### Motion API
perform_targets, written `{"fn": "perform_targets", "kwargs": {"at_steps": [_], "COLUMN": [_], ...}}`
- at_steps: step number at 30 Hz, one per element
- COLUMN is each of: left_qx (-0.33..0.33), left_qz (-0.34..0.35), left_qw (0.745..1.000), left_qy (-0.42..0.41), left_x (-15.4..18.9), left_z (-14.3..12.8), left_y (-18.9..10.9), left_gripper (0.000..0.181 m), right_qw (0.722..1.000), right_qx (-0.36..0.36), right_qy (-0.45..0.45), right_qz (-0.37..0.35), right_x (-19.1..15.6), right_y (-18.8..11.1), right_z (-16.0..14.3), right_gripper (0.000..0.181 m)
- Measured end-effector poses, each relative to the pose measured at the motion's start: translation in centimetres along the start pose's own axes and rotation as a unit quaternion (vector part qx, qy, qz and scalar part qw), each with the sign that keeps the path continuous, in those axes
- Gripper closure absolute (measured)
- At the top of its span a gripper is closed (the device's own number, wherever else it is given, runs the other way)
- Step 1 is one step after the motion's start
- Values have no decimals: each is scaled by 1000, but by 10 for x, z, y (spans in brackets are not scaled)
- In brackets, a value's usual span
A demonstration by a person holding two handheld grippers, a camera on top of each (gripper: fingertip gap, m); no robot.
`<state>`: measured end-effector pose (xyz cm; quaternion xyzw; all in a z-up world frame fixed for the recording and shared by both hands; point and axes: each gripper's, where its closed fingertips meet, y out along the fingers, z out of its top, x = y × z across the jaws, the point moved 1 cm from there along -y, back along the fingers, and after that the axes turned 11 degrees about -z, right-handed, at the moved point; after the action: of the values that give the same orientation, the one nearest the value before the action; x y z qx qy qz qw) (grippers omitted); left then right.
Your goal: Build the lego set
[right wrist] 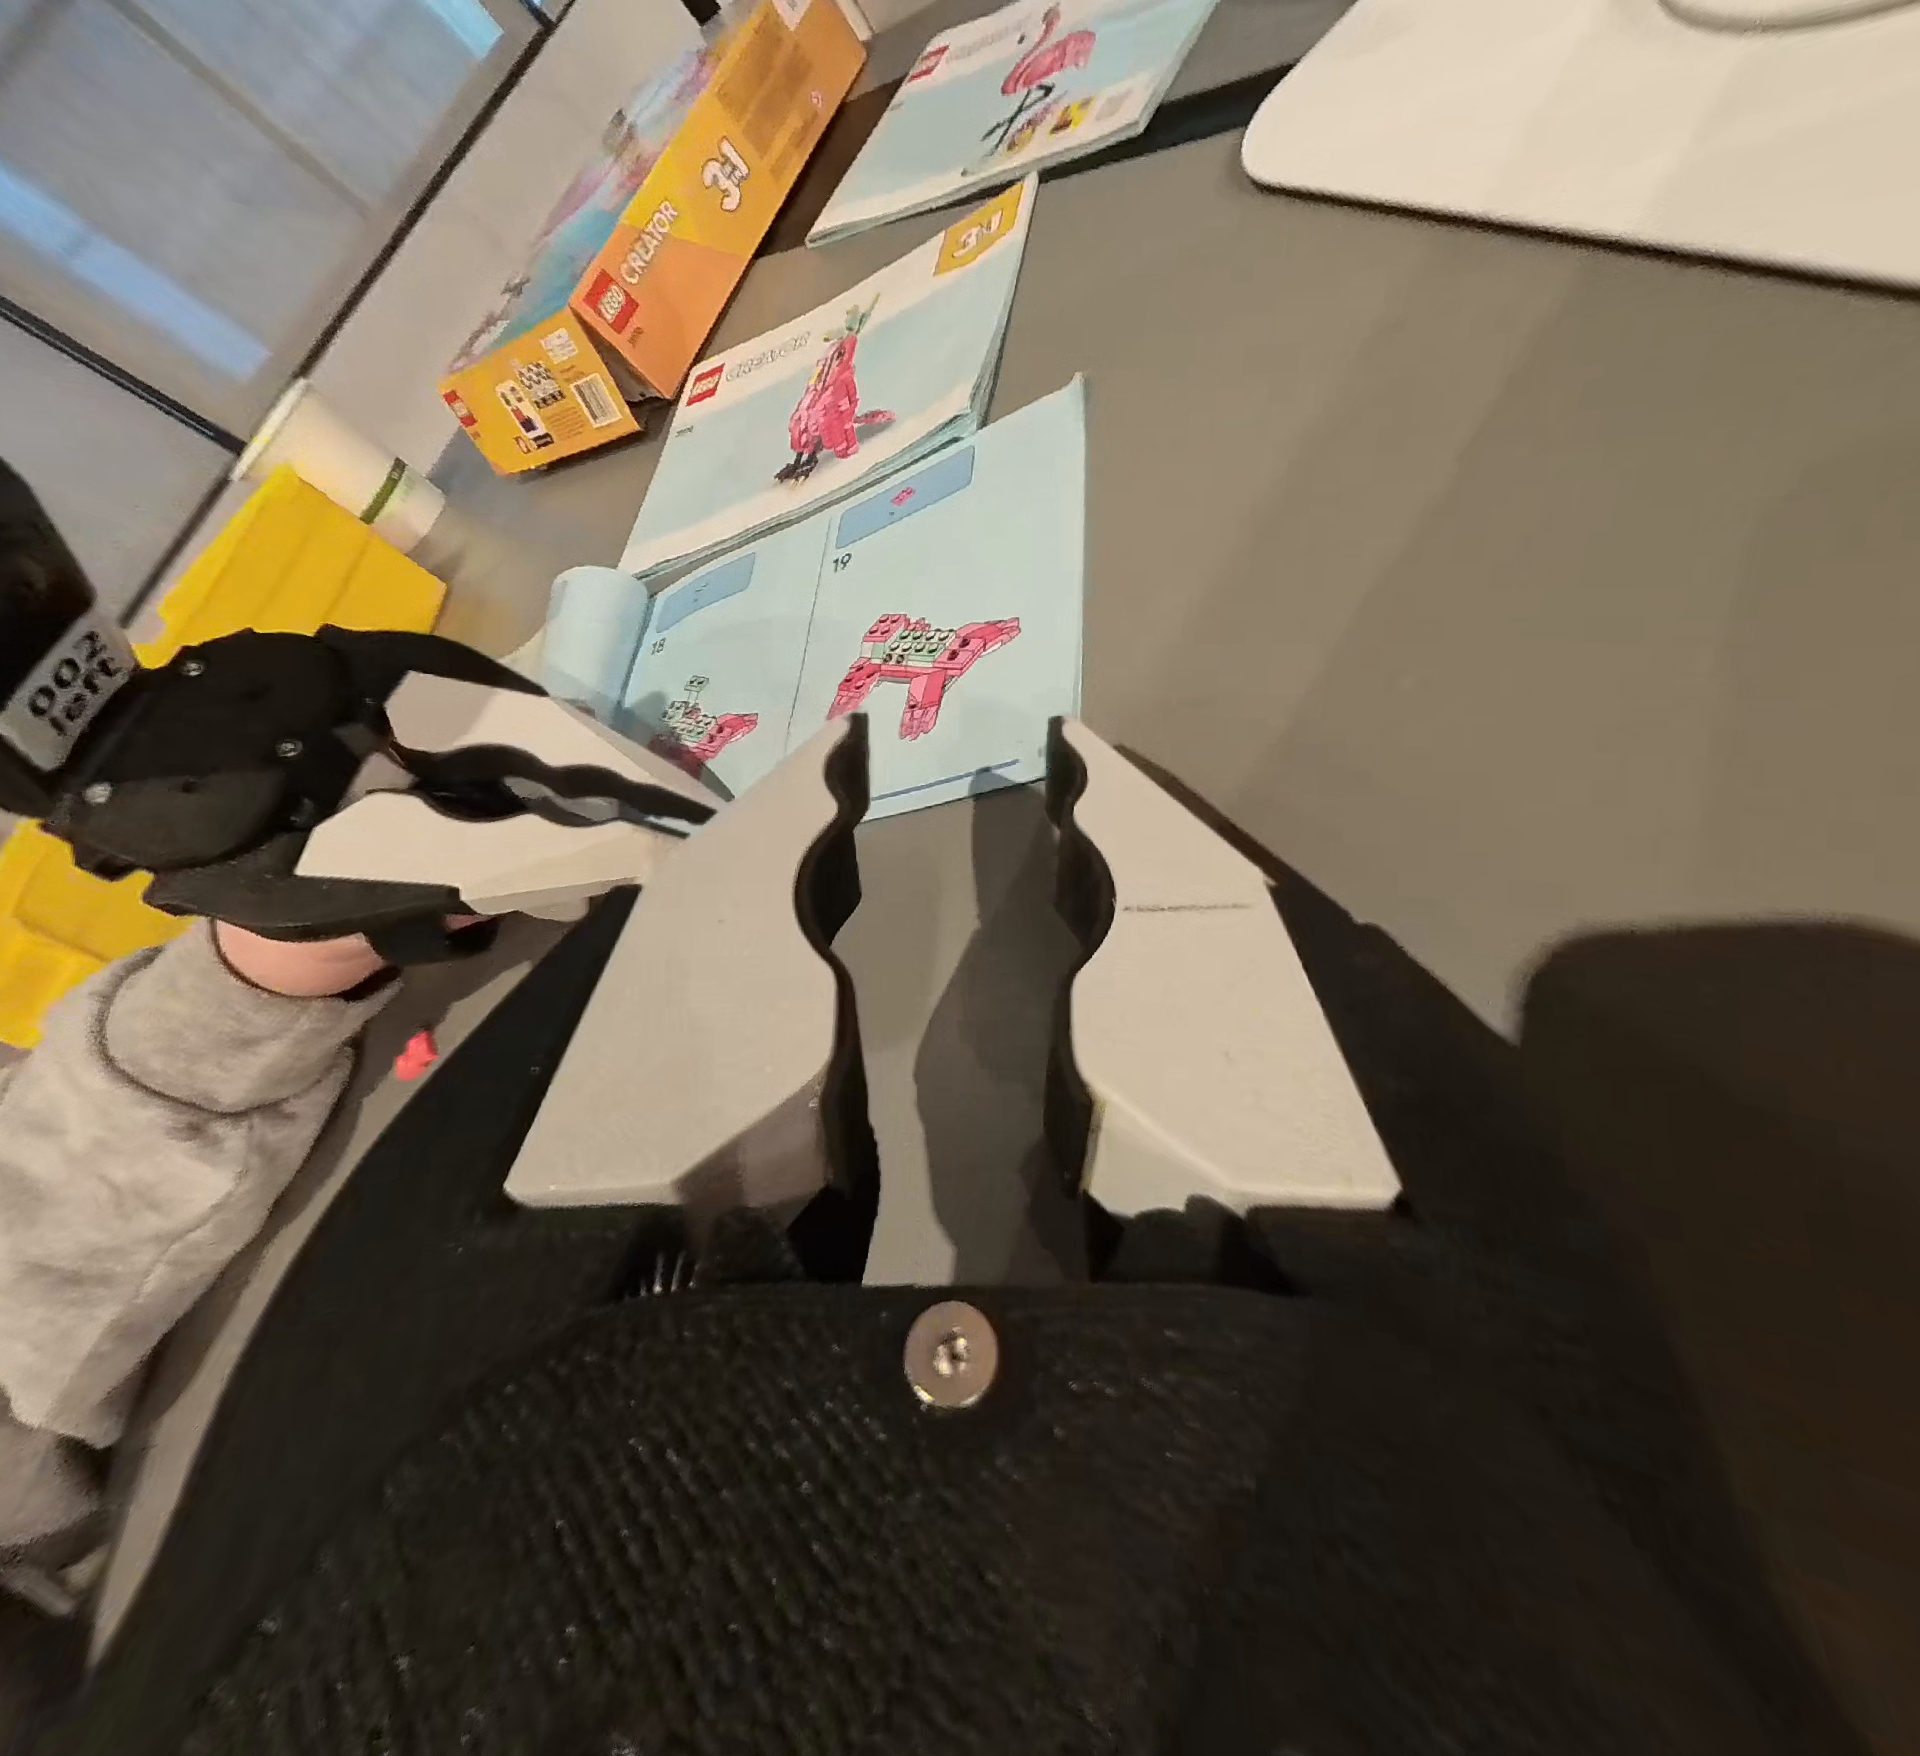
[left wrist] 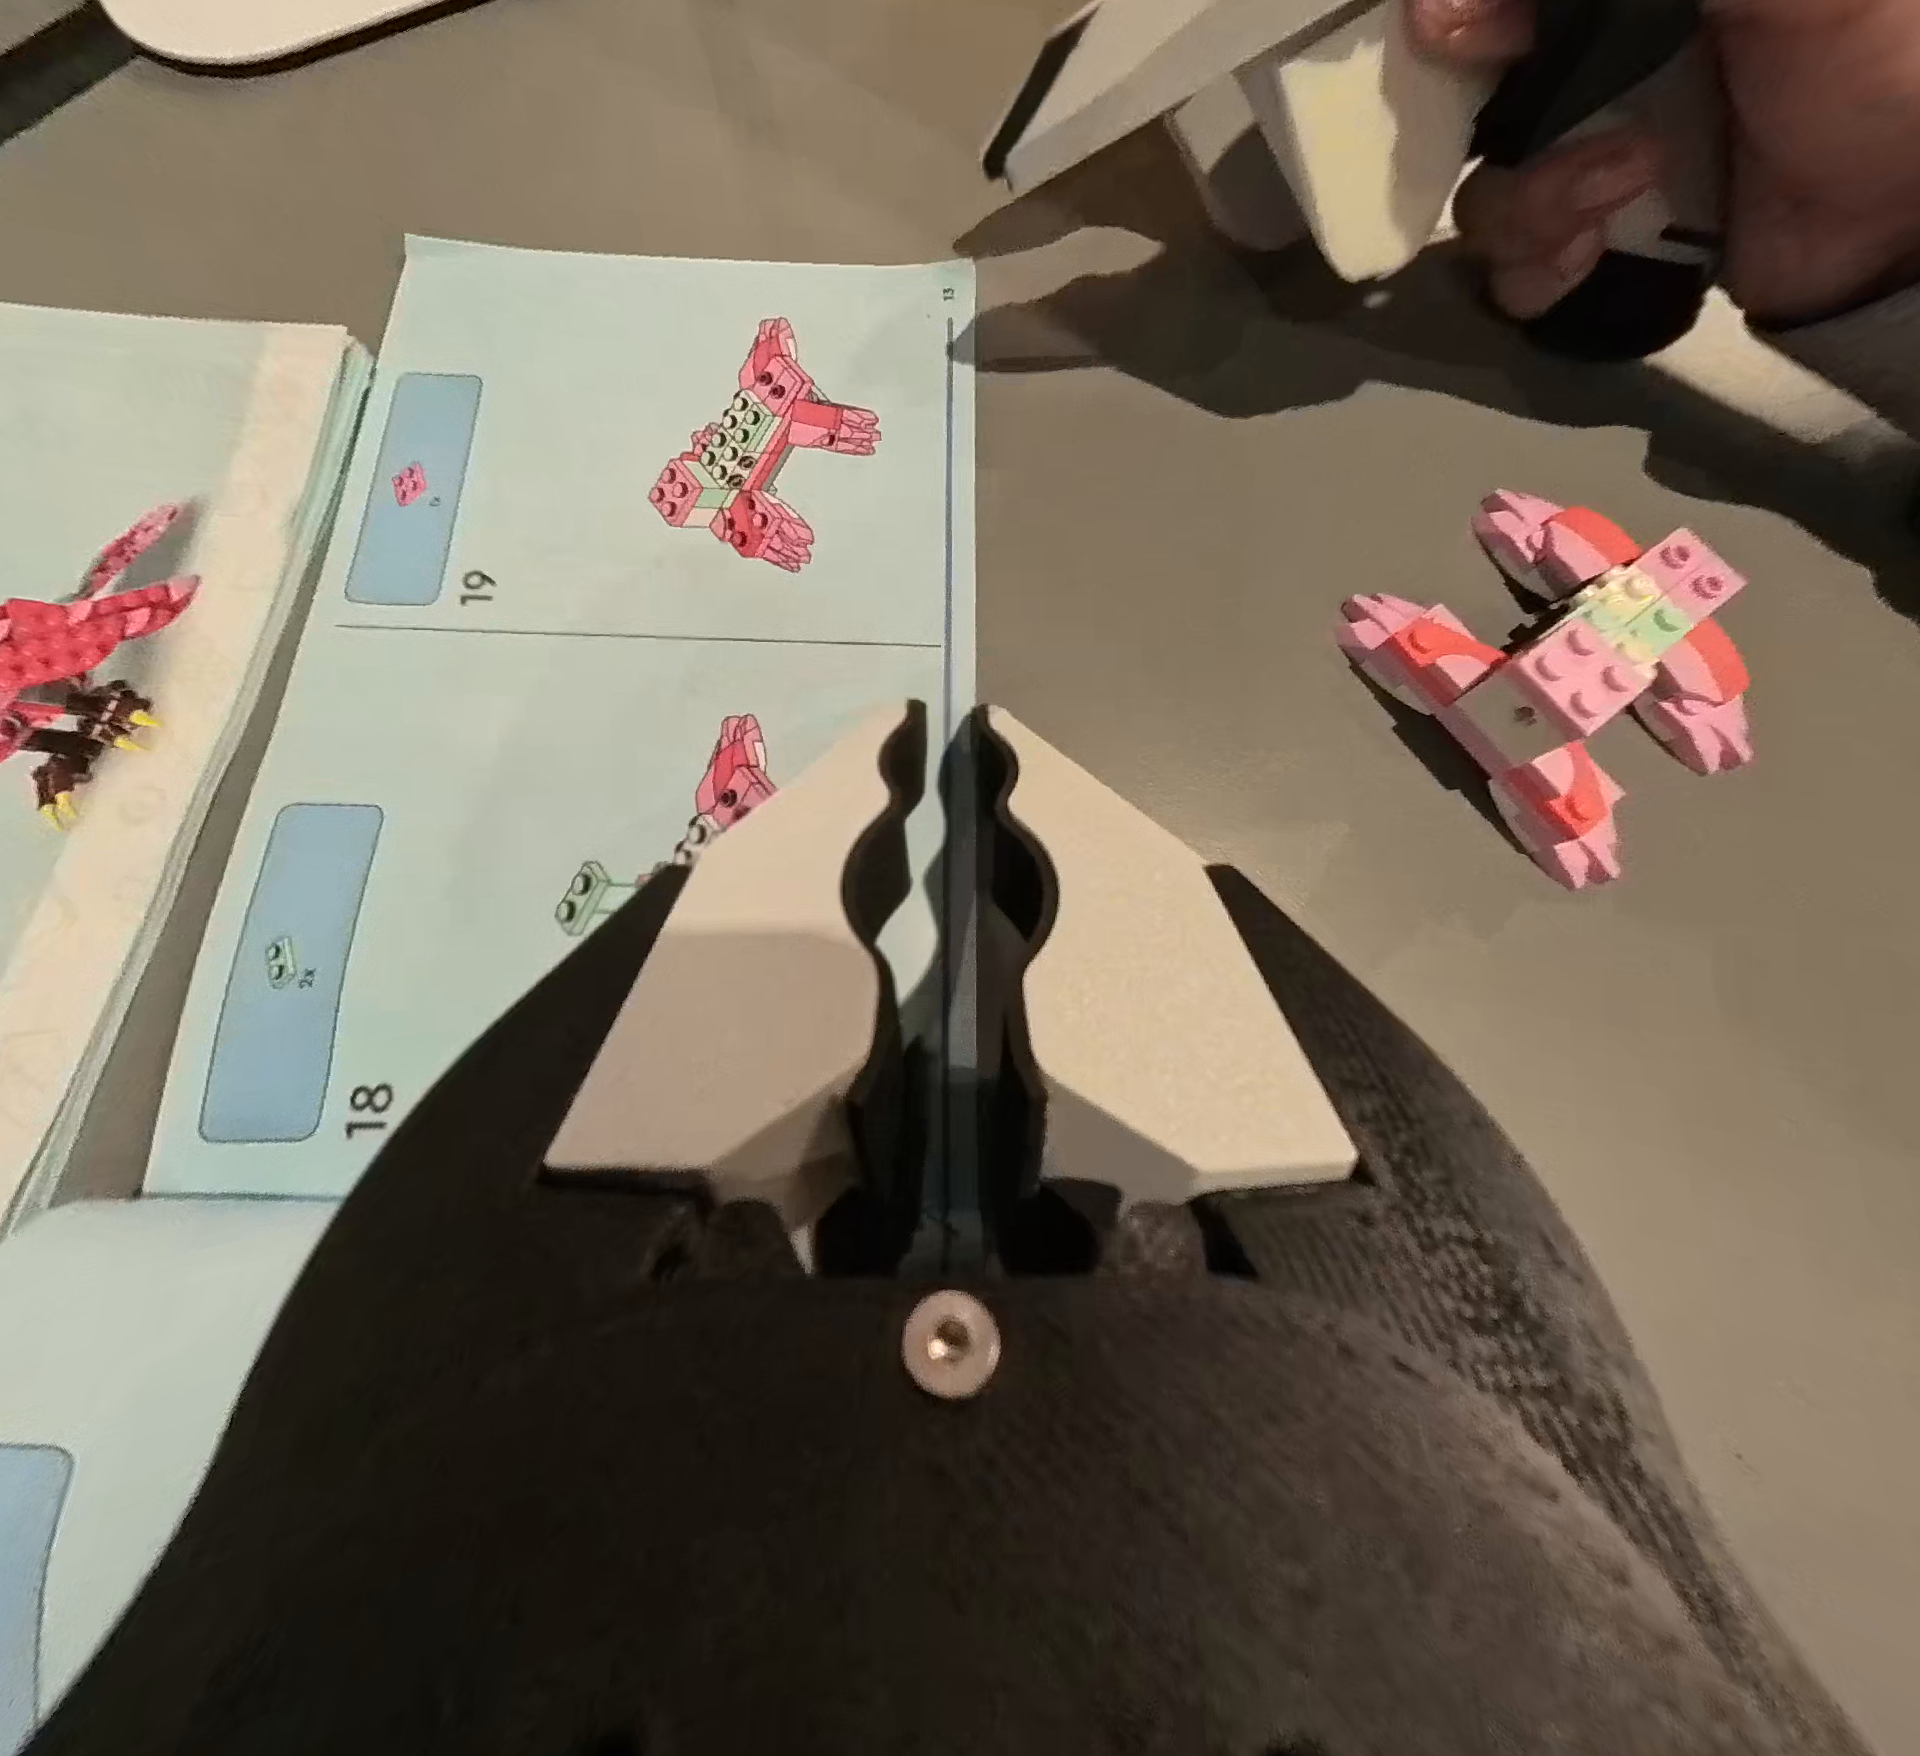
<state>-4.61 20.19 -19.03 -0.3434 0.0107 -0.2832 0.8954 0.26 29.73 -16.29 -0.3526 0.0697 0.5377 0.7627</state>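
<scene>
A partly built pink and coral Lego model (left wrist: 1558,678) with pale green bricks on top lies on the grey table, right of the open instruction booklet (left wrist: 665,563). My left gripper (left wrist: 948,714) hovers over the booklet's right edge. Its jaws are nearly together with nothing between them. It also shows in the right wrist view (right wrist: 696,823), low on the left. My right gripper (right wrist: 956,730) is open and empty, pointing at the booklet (right wrist: 935,563). In the left wrist view the right gripper (left wrist: 1174,179) is held by a hand beyond the model. The model is hidden in the right wrist view.
A small red piece (right wrist: 416,1052) lies on the table near a grey sleeve. Two closed booklets (right wrist: 852,376) (right wrist: 1039,75), an orange Lego box (right wrist: 717,189) and a yellow bin (right wrist: 301,563) lie further off. A white stand base (right wrist: 1558,96) sits at the table's far side. The left gripper's tips are roughly 10 centimeters from the right gripper's.
</scene>
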Motion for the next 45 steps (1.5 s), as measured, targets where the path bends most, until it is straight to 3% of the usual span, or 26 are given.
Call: {"fn": "perform_targets", "kwargs": {"at_steps": [4,7,14,21,45], "left_qx": [5,2,3,2,1], "left_qz": [-1,4,3,2,5], "left_qw": [1000,1000,1000,1000,1000], "left_qy": [-13,-9,-10,-11,-8], "left_x": [-2,-2,-2,-2,-2], "left_z": [0,0,0,0,0], "left_y": [-1,-1,-1,-1,-1], "left_gripper": [181,181,181,181,181], "right_qw": [999,999,990,996,995], "right_qx": [-11,-8,-26,-21,-41], "right_qy": [34,32,-84,-10,0], "right_qz": [-6,-16,-108,-83,-91], "right_x": [3,4,7,13,13], "right_y": [5,8,20,18,22], "right_z": [-1,1,-5,0,-4], "right_gripper": [162,162,169,175,180]}}
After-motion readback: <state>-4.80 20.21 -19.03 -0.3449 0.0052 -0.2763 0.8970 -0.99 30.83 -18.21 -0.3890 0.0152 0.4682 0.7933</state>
